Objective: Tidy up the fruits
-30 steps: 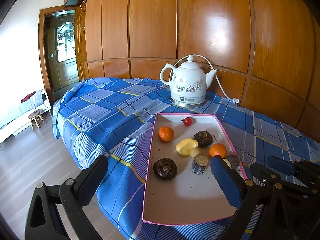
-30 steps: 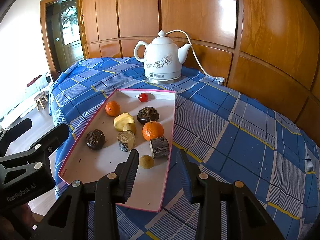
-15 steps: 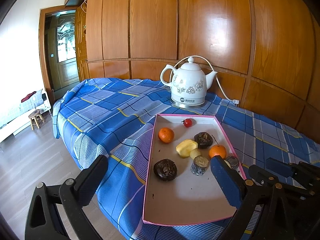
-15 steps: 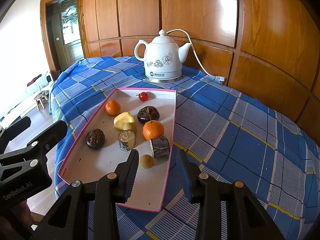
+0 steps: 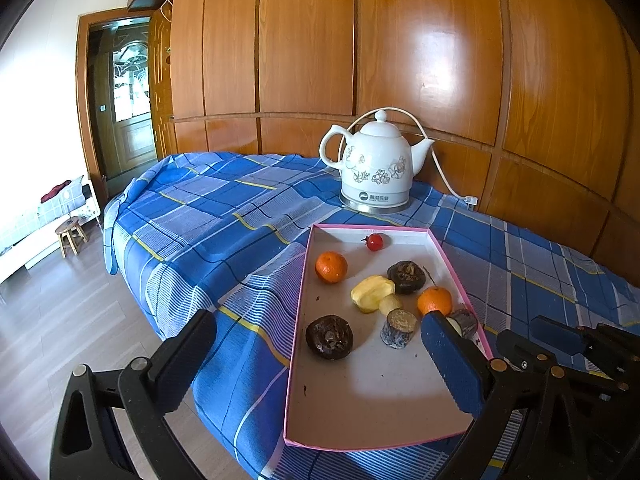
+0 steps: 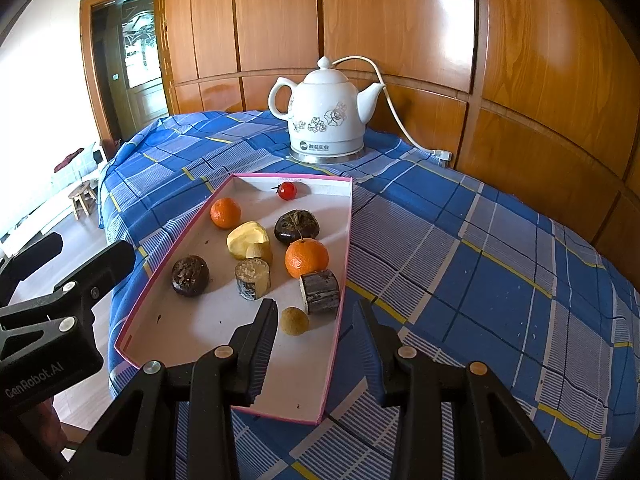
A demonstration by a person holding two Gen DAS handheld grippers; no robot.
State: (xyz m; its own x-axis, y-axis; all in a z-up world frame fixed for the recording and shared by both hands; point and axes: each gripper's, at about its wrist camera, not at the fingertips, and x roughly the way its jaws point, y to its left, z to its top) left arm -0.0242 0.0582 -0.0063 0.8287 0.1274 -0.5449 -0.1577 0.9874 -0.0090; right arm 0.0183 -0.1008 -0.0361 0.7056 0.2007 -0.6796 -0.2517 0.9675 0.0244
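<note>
Right wrist view: right tool spread, empty, straddling the near rim of the pink tray on the bed, likely lined up on the small round fruit; left tool gaping wide, holding nothing.

Wall panels: glossy varnished wood, bright window glare on the lacquer.
Kettle: smooth glazed white ceramic with a flower print; shiny metal ring at the base.
Cord: smooth white plastic.
Tablecloth: matt woven cloth, blue plaid with yellow lines.
Tray: matt cardboard, white inside, pink rim, a few dark specks.
Oranges: dimpled, faintly shiny peel.
Tomato: glossy smooth skin.
Dark round fruit: rough, wrinkled, dull.
Cut cylinders: rough bark-like sides, pale matt faces.
Gripper fingers: matt black plastic, ribbed pads, metal screws.
Floor: smooth wood-look boards, low sheen.
</note>
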